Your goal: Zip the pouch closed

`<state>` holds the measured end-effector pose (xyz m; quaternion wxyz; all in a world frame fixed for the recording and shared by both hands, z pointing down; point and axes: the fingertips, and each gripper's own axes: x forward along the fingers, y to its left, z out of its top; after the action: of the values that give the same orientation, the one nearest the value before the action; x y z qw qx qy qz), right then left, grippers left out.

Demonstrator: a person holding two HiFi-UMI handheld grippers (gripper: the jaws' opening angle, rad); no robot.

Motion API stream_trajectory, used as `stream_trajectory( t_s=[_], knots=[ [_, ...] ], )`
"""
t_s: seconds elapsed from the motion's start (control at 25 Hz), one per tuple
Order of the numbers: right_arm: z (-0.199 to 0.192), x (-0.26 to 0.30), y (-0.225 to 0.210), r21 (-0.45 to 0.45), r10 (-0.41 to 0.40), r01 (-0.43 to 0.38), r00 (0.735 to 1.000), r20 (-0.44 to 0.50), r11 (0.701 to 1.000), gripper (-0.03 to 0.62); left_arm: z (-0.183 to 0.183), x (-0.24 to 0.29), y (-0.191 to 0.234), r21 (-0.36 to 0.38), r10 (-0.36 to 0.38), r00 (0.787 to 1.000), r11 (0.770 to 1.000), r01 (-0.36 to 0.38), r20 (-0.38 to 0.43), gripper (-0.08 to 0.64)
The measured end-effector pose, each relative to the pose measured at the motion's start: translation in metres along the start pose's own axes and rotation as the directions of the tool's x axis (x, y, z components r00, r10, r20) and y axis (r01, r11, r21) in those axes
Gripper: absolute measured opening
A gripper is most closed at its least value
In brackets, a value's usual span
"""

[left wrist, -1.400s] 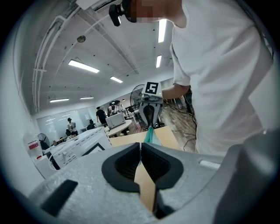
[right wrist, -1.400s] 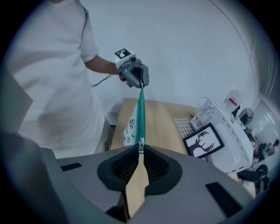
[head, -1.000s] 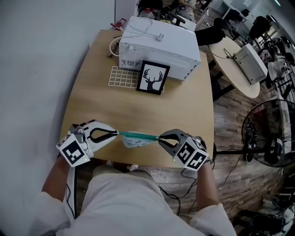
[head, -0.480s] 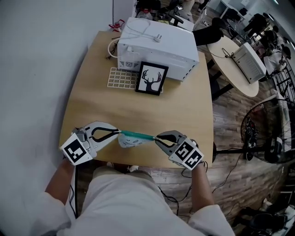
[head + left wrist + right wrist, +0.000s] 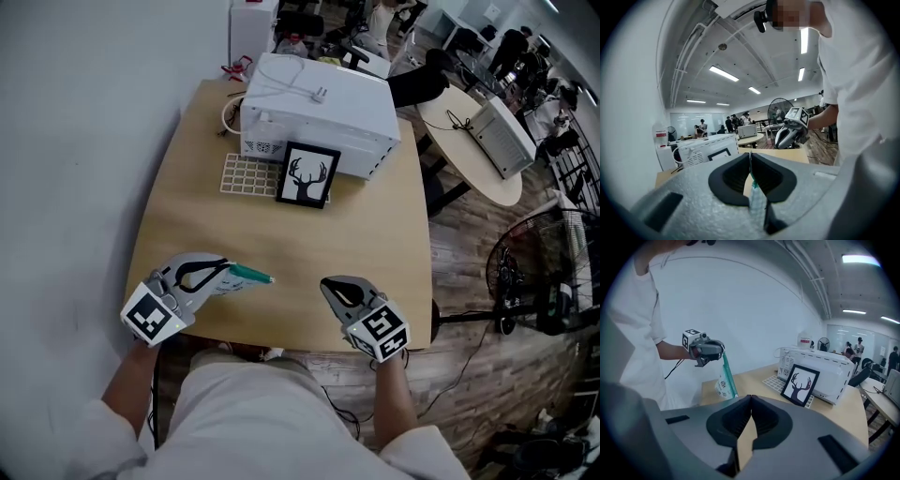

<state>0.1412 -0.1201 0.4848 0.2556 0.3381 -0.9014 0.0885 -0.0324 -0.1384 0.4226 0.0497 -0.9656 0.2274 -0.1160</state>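
Left hand-held gripper (image 5: 228, 271) is pinching the pouch (image 5: 723, 382) by one end of its teal zip edge, holding it over the surface's (image 5: 309, 234) near side. Right hand-held gripper (image 5: 327, 285) is sitting closed, empty, well apart. Pouch is looking light and floppy, so gripping the zip ends seems best. Slider is too small to make out.

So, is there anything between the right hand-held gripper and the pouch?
Nothing visible. Only bare table shows between the right hand-held gripper, whose jaws have just closed empty, and the pouch, held at one end by the left hand-held gripper.
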Motion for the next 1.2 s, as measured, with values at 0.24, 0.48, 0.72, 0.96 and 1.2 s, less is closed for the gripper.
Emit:
stream_trajectory(
  t_s=[0.24, 0.48, 0.72, 0.96, 1.2],
  knots=[
    [0.01, -0.024, -0.015, 0.125, -0.168, 0.153, 0.978, 0.126, 0.98, 0.0, 0.009, -0.029, 0.03, -0.042, 0.144, 0.989, 0.989, -0.143, 0.04, 0.028],
    [0.016, -0.066, -0.043, 0.296, -0.382, 0.312, 0.898, 0.218, 0.903, 0.0, 0.031, -0.059, 0.049, -0.105, 0.282, 0.952, 0.957, -0.271, 0.118, 0.028],
    [0.033, -0.102, -0.057, 0.338, -0.511, 0.416, 0.815, 0.273, 0.844, 0.0, 0.036, -0.091, 0.07, -0.167, 0.409, 0.9, 0.908, -0.384, 0.154, 0.028],
    [0.057, -0.129, -0.056, 0.373, -0.587, 0.469, 0.738, 0.332, 0.801, 0.0, 0.034, -0.121, 0.083, -0.211, 0.488, 0.856, 0.867, -0.452, 0.171, 0.026],
    [0.081, -0.14, -0.051, 0.368, -0.618, 0.501, 0.691, 0.375, 0.783, 0.0, 0.04, -0.138, 0.089, -0.219, 0.518, 0.833, 0.851, -0.478, 0.195, 0.026]
  ],
)
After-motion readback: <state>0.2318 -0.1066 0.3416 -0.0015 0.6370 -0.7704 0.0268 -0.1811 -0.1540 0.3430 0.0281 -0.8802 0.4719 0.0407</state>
